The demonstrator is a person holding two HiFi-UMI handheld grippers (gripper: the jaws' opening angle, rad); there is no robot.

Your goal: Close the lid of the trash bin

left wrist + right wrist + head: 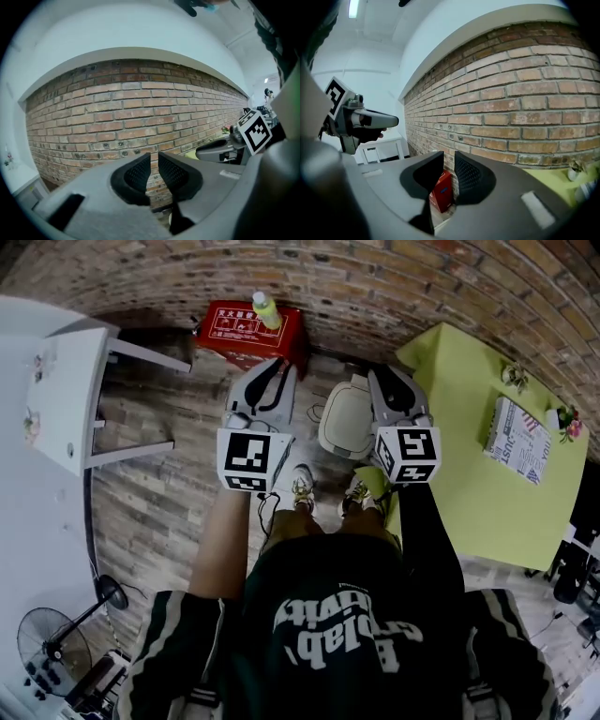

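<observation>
Head view: person stands on the wood floor (159, 507), both grippers held out well above the trash bin (339, 432)
left gripper (271, 371): jaws a narrow gap apart, nothing between them, only the brick wall (394, 287) beyond
right gripper (392, 379): jaws slightly apart, empty; red box (246, 332) shows far off through the gap
bin place: on the floor, below and between the two grippers, closer under the right gripper, which covers its right edge; just ahead of the shoes (302, 488)
lid (347, 409): pale, looks to lie flat on the bin; can't tell from this height if it is fully seated
handling: judged light thin plastic, stiff, smooth, a bit slippery; the hinge should let it swing easily; bin itself is probably light and may skid if shoved sideways
where to take it: no pinch needed; press down with the jaw tips on the lid's free edge, away from the hinge; hinge looks to be on the wall side, not sure
others: bottle (266, 309) on the red box beyond the left gripper; green table (469, 427) right of the right gripper; white table (66, 381) left of the left gripper
</observation>
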